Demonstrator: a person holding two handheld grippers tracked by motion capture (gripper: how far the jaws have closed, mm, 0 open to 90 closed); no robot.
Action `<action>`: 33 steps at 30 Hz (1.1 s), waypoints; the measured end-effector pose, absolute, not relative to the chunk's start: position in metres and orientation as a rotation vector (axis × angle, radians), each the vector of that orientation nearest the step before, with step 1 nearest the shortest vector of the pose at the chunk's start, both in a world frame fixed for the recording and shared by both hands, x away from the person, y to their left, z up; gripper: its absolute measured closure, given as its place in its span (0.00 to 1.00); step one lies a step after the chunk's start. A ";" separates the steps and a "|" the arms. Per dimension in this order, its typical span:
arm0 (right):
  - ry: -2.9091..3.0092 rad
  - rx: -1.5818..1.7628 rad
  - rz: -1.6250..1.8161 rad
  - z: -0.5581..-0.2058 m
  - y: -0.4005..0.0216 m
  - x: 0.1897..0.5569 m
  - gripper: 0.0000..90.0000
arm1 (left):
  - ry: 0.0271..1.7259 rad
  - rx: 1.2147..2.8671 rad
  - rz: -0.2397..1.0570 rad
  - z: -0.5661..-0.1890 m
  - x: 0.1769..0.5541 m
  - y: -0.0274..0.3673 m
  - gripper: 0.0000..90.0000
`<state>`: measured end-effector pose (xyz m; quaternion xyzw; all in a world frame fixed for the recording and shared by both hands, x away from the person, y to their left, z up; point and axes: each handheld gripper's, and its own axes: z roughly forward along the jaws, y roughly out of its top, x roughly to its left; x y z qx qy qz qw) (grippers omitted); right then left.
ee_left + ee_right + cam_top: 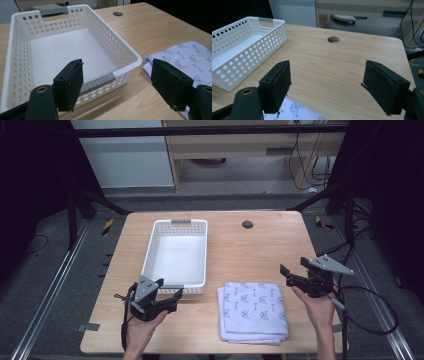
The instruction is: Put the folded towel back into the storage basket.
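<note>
Left claw (pixel 167 296) held in the person's left hand (pixel 142 322) above the near-left part of the worktop (pixel 250 250); jaws spread wide, nothing between them, released. In the left gripper view the white perforated basket (pixel 105 45) sits directly ahead of this claw, its near rim just beyond the jaw on the left, inside bare. The folded towel (pixel 182 57), pale lilac with small cat-face print, lies ahead and to the right of the same claw, partly behind the jaw on the right.

Right claw (pixel 295 272) held in the right hand (pixel 317 307), above the worktop near its right edge; jaws likewise wide apart and gripping nothing, released. In the high view the towel lies on the worktop just left of this claw, apart from it. In the right gripper view a corner of the towel shows below the jaw on the left, basket farther off to the left, round cable hole (pixel 333 39) straight ahead
</note>
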<state>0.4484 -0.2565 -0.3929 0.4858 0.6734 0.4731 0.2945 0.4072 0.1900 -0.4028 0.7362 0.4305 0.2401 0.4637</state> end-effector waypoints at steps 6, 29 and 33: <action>1.797 1.304 1.253 -0.391 -0.251 0.452 0.25 | 1.035 1.806 0.583 -0.397 0.410 0.177 0.28; 1.878 1.302 1.270 -0.403 -0.222 0.458 0.30 | 1.000 1.833 0.535 -0.411 0.408 0.124 0.30; 1.891 1.312 1.268 -0.412 -0.223 0.458 0.32 | 0.997 1.840 0.520 -0.418 0.405 0.116 0.30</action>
